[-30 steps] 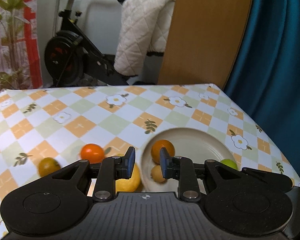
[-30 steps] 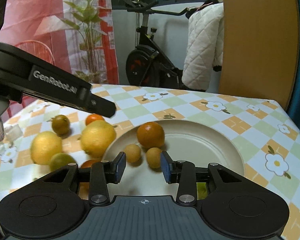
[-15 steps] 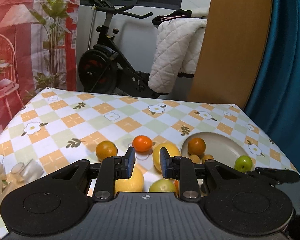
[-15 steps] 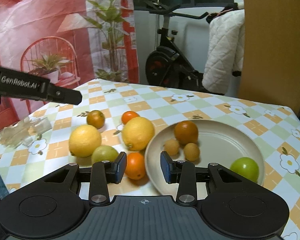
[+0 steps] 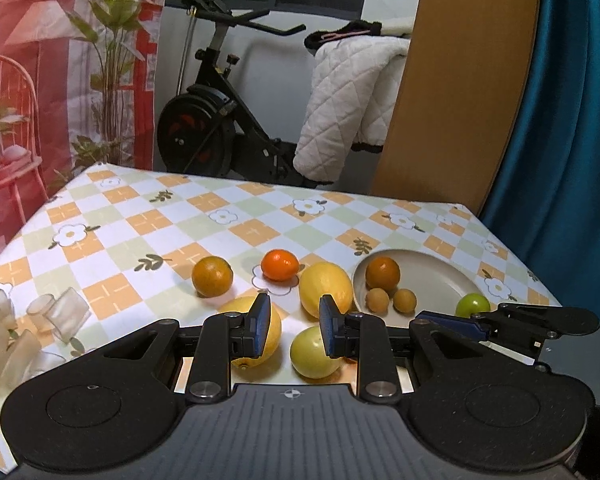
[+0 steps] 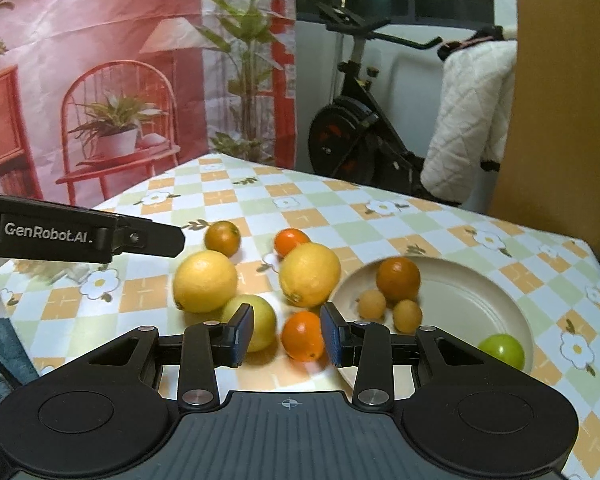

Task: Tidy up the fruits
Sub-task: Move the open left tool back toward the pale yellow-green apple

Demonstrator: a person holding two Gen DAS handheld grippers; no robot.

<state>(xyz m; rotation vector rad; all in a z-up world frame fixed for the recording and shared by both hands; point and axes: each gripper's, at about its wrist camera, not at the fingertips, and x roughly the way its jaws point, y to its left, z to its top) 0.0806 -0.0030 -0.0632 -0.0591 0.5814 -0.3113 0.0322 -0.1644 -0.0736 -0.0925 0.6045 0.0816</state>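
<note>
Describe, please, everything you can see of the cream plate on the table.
The cream plate is round and shallow with a raised rim and a smooth, matte surface. It lies flat on the checked tablecloth, toward the table's right side. On it rest an orange, two small yellow-brown fruits close beside the orange, and a green fruit near the rim. Neither claw touches it.
</note>
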